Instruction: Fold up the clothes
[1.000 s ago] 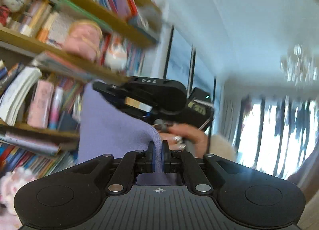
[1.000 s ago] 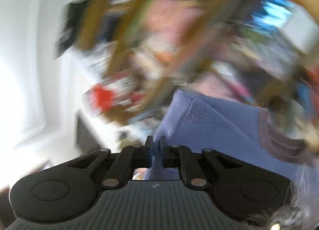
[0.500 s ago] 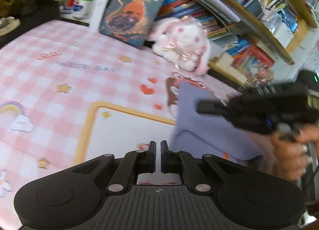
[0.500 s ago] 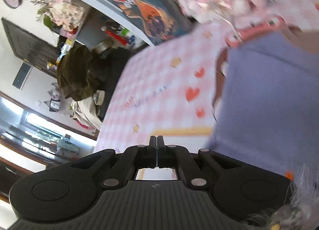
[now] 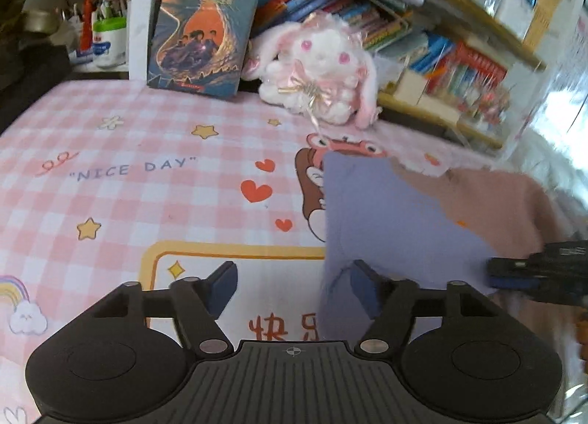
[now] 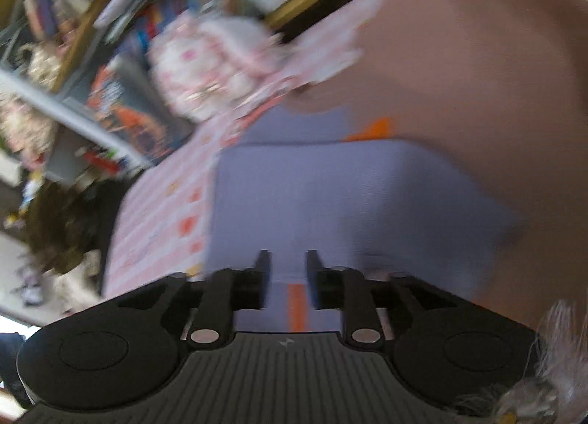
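Lavender knit garment [image 5: 389,225], soft and already doubled into a rough rectangle, lies on the pink checked cartoon-printed cloth [image 5: 139,174], toward its right side in the left wrist view, partly overlapping a dusty-pink garment [image 5: 514,203] that lies beside and behind it. Its near left corner shows a small pucker just by the left gripper [image 5: 292,286], whose jaws stand wide apart and hold nothing; one blue pad sits at the fabric's edge, though I cannot tell whether it touches. The right gripper [image 6: 284,275] hovers low over the same lavender piece with its jaws parted by a moderate gap, nothing between them; that view is blurred, so finer detail is lost.

Judging by the neat edges, at least one fold is done and the cloth has been released. What seems left is perhaps a further fold or smoothing of the puckered corner, and the pink garment looks unfolded as far as can be seen.

Farther out, a fluffy white and pink plush rabbit [image 5: 319,64] and a blue illustrated book [image 5: 202,27] stand against wooden bookshelves [image 5: 459,53].
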A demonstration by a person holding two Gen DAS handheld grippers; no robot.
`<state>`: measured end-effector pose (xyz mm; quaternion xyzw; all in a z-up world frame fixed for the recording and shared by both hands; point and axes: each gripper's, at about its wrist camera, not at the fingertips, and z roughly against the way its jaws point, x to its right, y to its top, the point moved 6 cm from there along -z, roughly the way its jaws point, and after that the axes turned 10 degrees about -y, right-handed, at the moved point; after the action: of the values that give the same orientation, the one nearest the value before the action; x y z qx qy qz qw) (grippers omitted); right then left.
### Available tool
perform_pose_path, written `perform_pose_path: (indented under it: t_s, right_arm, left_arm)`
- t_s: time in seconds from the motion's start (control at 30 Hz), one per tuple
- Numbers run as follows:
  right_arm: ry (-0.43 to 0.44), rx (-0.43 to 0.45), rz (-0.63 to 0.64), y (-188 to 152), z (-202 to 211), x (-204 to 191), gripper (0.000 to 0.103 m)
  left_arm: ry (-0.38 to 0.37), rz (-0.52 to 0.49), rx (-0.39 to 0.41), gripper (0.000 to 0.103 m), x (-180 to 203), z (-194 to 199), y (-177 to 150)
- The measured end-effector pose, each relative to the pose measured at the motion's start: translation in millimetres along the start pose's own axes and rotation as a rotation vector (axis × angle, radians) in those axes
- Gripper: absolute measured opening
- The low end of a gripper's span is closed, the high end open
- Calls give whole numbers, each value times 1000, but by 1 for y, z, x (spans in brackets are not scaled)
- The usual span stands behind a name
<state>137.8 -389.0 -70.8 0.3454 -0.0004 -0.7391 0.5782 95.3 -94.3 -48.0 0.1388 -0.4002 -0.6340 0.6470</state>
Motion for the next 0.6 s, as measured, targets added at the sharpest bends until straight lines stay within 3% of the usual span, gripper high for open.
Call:
perform_pose_path:
  t_s: [0.03, 0.2, 0.47, 0.6]
  right_arm:
    - [-9, 0, -14, -1, 2, 8, 35]
    - [-50, -3, -49, -4, 8, 34, 35]
    - [-130, 172, 11, 20, 32, 34, 37]
    - [-218, 175, 13, 24, 33, 54, 40]
  left_arm:
    - [5, -10, -6, 70, 2, -4, 0]
    - [9, -18, -23, 70, 7, -17, -1]
    - [-17, -35, -71, 70, 23, -43, -1]
    - [7, -72, -117, 70, 29, -54, -7]
